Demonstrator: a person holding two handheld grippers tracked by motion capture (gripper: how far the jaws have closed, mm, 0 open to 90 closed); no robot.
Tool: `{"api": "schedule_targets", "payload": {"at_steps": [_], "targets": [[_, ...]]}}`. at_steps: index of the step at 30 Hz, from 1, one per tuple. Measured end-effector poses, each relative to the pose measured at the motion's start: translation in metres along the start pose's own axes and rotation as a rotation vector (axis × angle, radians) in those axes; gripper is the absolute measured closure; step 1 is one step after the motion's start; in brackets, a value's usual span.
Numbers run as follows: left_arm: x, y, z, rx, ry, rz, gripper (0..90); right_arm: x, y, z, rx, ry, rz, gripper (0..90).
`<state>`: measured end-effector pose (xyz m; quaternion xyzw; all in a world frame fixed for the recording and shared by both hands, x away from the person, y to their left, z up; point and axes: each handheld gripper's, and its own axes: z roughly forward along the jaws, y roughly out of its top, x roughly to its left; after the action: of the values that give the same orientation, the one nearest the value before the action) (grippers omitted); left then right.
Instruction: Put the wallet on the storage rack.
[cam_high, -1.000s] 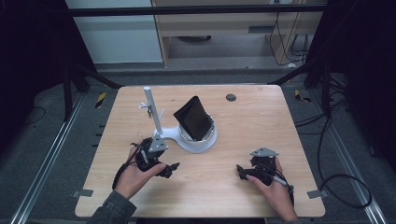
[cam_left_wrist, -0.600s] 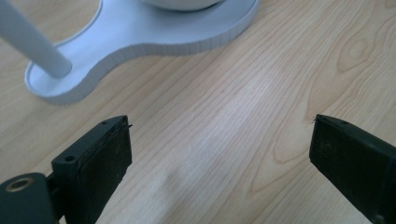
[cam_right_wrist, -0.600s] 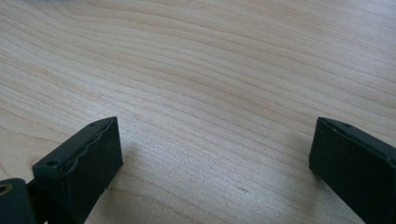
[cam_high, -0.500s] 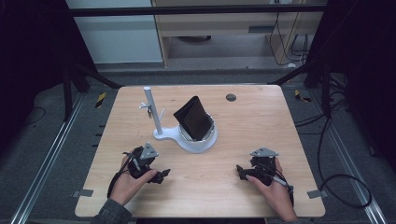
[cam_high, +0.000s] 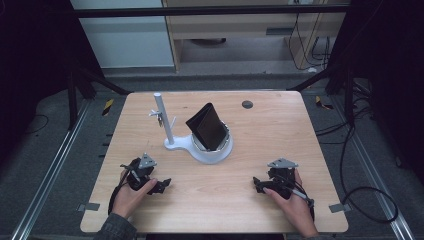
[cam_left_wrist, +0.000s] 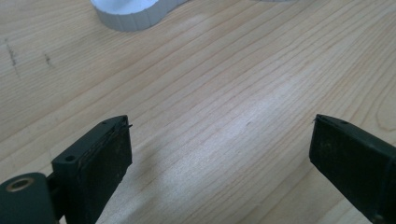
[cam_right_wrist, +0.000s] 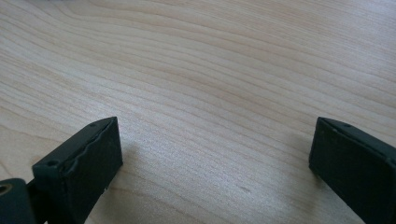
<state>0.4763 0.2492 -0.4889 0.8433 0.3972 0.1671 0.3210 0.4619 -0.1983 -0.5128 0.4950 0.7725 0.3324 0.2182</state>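
Observation:
A black wallet (cam_high: 207, 126) stands tilted in the round cup of a white stand (cam_high: 212, 151) near the table's middle; a white post (cam_high: 163, 119) rises from the stand's left end. My left gripper (cam_high: 162, 185) rests on the wooden table (cam_high: 280, 125) at the front left, open, with bare wood between its jaws (cam_left_wrist: 219, 140); the stand's white base (cam_left_wrist: 133, 11) lies ahead of it. My right gripper (cam_high: 256, 184) rests at the front right, open over bare wood (cam_right_wrist: 215, 149). Both grippers lie well short of the stand.
A small dark round disc (cam_high: 247, 104) is set in the tabletop at the back right. Small metal bits hang on the post (cam_high: 159, 117). Cables (cam_high: 370, 200) trail on the dark floor to the right. Metal rails (cam_high: 47, 175) run along the left.
My left gripper has drawn back from the stand toward the front left edge of the table. The right gripper has stayed put.

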Motion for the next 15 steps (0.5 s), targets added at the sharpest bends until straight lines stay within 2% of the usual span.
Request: {"api": "schedule_targets", "payload": {"at_steps": [10, 15], "targets": [[0.014, -0.008, 0.007, 0.02, 0.032, -0.027, 5.4, 0.0, 0.0, 0.0, 0.0, 0.0, 0.0, 2.8], [0.022, -0.012, 0.008, 0.007, 0.037, -0.044, 3.8, 0.001, 0.0, 0.0, 0.003, 0.003, 0.006, 2.6]]}}
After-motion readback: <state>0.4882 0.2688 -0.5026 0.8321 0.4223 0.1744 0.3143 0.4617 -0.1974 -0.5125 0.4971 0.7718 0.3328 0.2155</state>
